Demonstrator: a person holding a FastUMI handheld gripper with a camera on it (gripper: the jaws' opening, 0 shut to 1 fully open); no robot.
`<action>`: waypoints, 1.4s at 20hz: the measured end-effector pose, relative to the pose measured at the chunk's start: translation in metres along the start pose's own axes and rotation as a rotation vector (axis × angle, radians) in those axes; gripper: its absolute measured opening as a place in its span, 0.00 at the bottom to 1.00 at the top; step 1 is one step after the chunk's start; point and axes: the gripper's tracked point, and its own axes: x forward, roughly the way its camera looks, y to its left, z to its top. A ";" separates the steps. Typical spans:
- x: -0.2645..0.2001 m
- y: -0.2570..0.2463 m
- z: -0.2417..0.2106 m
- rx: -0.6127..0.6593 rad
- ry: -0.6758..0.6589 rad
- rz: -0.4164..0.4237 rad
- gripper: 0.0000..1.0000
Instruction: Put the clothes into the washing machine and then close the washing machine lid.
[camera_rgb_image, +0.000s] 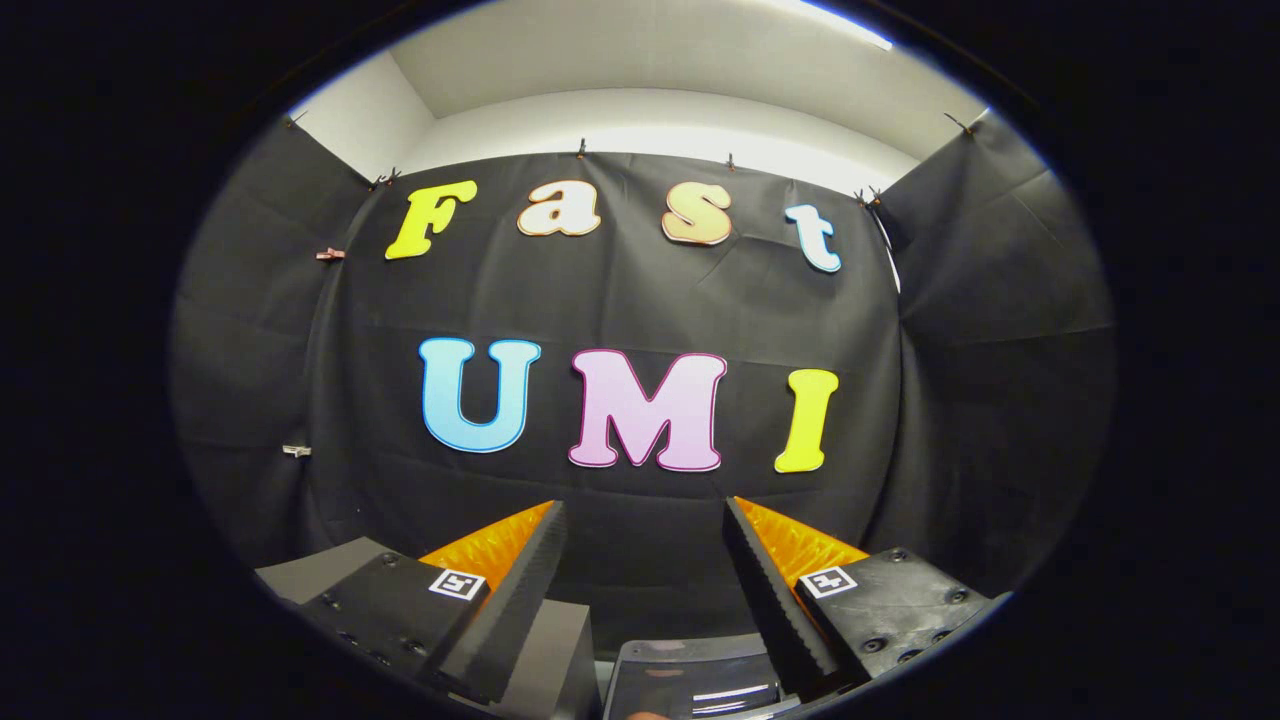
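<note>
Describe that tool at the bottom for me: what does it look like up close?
The tool has two wedge-shaped fingers with ridged, saw-toothed inner faces. Each sits on a dark, blocky mount studded with screws, and each mount bears a small square black-and-white marker. The fingers stand apart with nothing between them.

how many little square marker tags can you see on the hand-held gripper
2: one tag on the block behind one finger, one tag on the block behind the other. The hand-held gripper is open, holding nothing. Others may be hidden.
</note>
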 end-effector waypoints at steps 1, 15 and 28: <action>0.002 0.000 -0.001 -0.003 0.003 -0.002 0.98; 0.010 -0.013 -0.025 -0.004 0.056 -0.025 0.98; 0.014 -0.014 -0.039 0.021 0.100 -0.013 0.98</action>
